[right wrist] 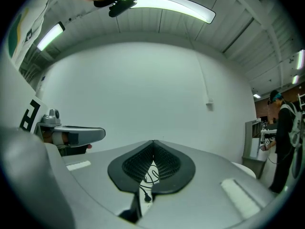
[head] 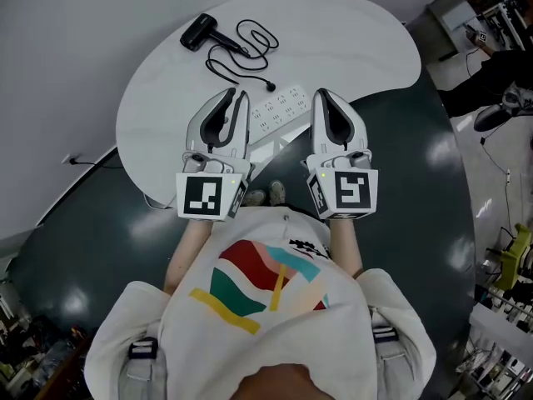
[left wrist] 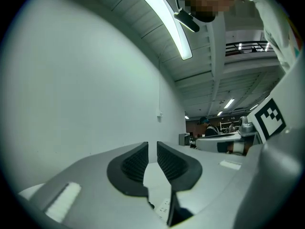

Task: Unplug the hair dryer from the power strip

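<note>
A black hair dryer (head: 200, 32) lies at the far left of the white table (head: 158, 107). Its black cord (head: 241, 52) loops toward me and ends in a plug (head: 270, 85), which lies on the tabletop just beyond the white power strip (head: 279, 108), apart from its sockets. My left gripper (head: 236, 95) hovers level over the strip's left end, its pads (left wrist: 138, 161) a narrow gap apart with nothing between them. My right gripper (head: 320, 95) hovers at the strip's right end, shut and empty. Below its closed pads (right wrist: 164, 163) the cord (right wrist: 150, 175) and plug (right wrist: 147, 198) show.
Dark glossy floor (head: 433, 182) surrounds the rounded table. A thin cable (head: 92, 163) runs off the table's left side to the wall. Equipment clutter stands at the right edge (head: 508, 282). A person (right wrist: 285, 137) stands far off at the right.
</note>
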`<action>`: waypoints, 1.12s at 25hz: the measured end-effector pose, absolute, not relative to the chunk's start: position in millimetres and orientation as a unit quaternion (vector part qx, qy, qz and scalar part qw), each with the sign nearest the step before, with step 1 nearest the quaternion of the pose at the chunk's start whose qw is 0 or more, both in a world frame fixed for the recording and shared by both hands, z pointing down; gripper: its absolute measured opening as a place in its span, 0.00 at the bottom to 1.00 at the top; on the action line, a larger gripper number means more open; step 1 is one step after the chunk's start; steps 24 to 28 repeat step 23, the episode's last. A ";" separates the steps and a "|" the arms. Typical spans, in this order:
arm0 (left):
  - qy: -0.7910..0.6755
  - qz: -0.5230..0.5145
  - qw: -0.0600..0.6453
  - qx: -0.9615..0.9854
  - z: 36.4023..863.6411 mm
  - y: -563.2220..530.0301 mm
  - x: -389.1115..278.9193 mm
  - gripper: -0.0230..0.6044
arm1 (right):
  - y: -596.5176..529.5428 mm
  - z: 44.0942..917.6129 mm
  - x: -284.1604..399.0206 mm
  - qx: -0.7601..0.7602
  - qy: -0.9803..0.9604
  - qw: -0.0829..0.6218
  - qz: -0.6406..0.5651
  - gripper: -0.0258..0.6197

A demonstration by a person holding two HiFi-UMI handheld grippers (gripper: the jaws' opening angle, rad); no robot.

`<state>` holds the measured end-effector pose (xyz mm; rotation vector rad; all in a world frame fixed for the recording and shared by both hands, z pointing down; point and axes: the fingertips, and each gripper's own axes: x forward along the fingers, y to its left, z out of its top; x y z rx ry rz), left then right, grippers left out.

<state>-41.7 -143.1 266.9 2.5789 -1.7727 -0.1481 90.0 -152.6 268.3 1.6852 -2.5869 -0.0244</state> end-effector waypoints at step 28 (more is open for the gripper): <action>-0.572 -0.021 -0.007 0.820 266.6 -141.1 -40.5 0.11 | -147.3 278.3 95.4 0.550 -0.835 0.024 -0.005 0.06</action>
